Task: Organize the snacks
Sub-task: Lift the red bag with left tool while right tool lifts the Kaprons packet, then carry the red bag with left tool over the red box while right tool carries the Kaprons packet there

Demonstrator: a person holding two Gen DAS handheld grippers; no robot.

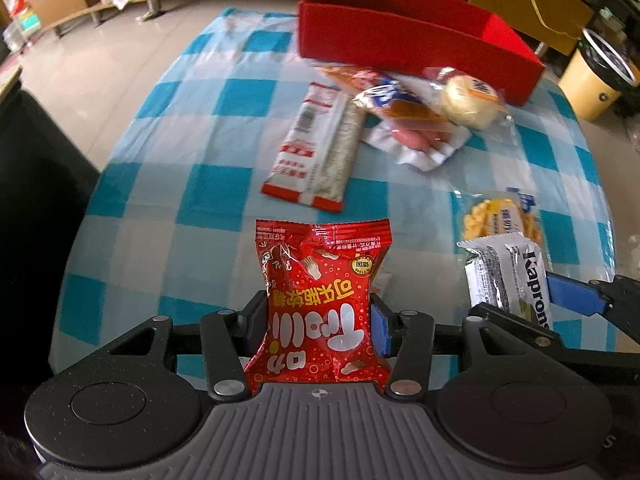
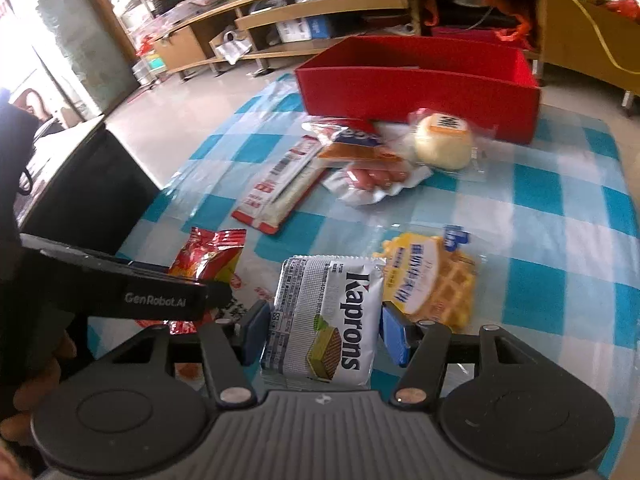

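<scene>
Red candy bag (image 1: 320, 300) in left tongs (image 1: 318, 320) (logo visible only in left wrist view).

we cannot see inside the red box (image 1: 400, 40); its near wall hides the floor of it in both views. the red candy bag (image 2: 208, 258) is partly covered by the left gripper's arm in the right wrist view. the sausage pack (image 1: 416, 132) lies half under other wrappers, their print blurred. small text on the kaprons wafer pack (image 2: 324, 320) is unreadable.
</scene>
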